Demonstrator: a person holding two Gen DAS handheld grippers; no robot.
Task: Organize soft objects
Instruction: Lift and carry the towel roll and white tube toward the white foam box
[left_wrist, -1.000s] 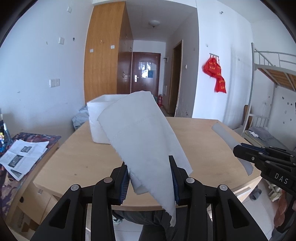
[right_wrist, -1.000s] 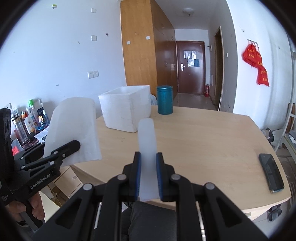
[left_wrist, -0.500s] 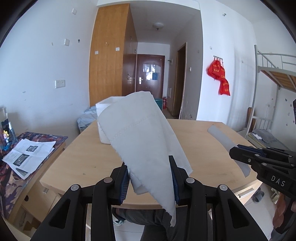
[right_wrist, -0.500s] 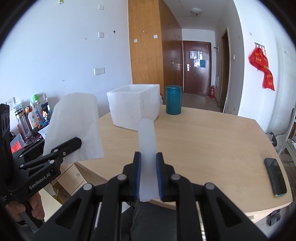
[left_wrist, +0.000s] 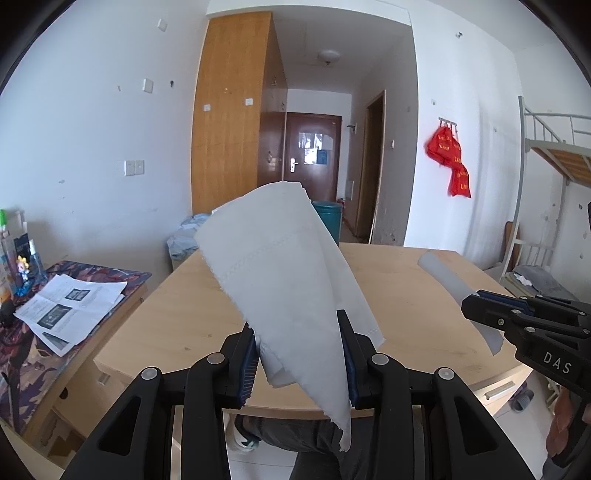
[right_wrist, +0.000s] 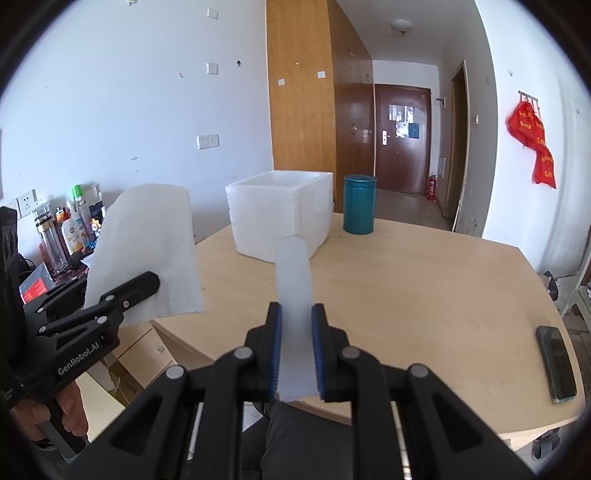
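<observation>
Left gripper (left_wrist: 301, 354) jaws part-closed on folded paper towel (left_wrist: 284, 273) standing up between them, right gripper (right_wrist: 296, 350) jaws nearly shut on white foam strip (right_wrist: 294, 284) projecting forward, foam box (right_wrist: 280, 218) on table (right_wrist: 424, 288) ahead

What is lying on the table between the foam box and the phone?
Only bare tabletop, as the right wrist view shows. The foam box stands far left, the phone near the right edge; the teal can stands behind that stretch.
</observation>
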